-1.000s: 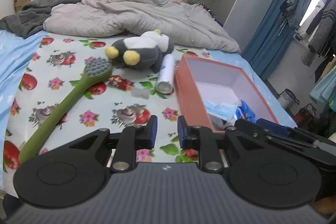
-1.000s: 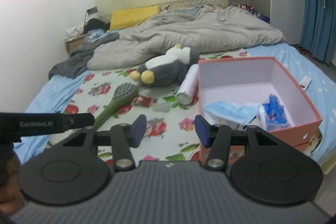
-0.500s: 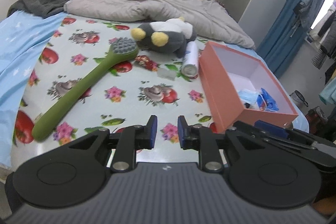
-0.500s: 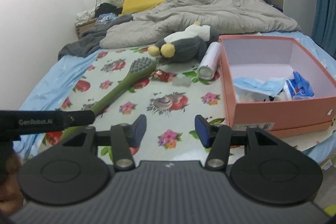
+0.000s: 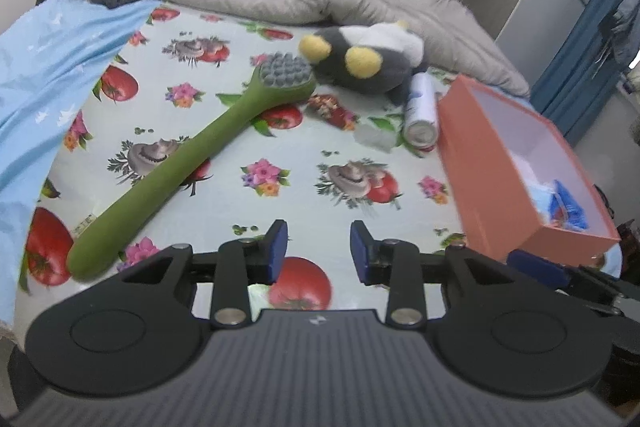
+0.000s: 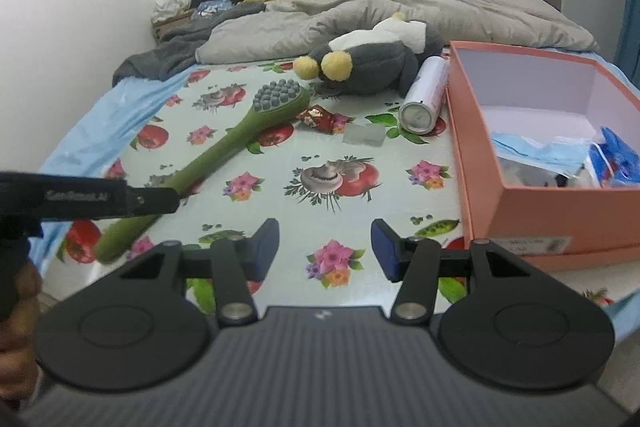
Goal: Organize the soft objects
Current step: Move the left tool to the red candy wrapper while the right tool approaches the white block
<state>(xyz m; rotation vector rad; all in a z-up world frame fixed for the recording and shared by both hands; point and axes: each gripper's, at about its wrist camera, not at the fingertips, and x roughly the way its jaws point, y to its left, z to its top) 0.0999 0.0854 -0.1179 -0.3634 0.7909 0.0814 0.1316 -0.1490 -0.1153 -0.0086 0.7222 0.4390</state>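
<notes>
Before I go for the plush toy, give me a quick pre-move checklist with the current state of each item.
1. Left gripper jaws apart and holding nothing: ok.
2. Right gripper jaws apart and holding nothing: ok.
3. Plush toy in plain view on the patterned cloth, nothing lying on top of it: ok.
4. Room around the toy: not ok. The green brush head and the white can lie close beside it.
5. Orange box open, with free space at its far end: ok. Blue items already sit at the near end.
6. Whether the can touches the toy: cannot tell.
</notes>
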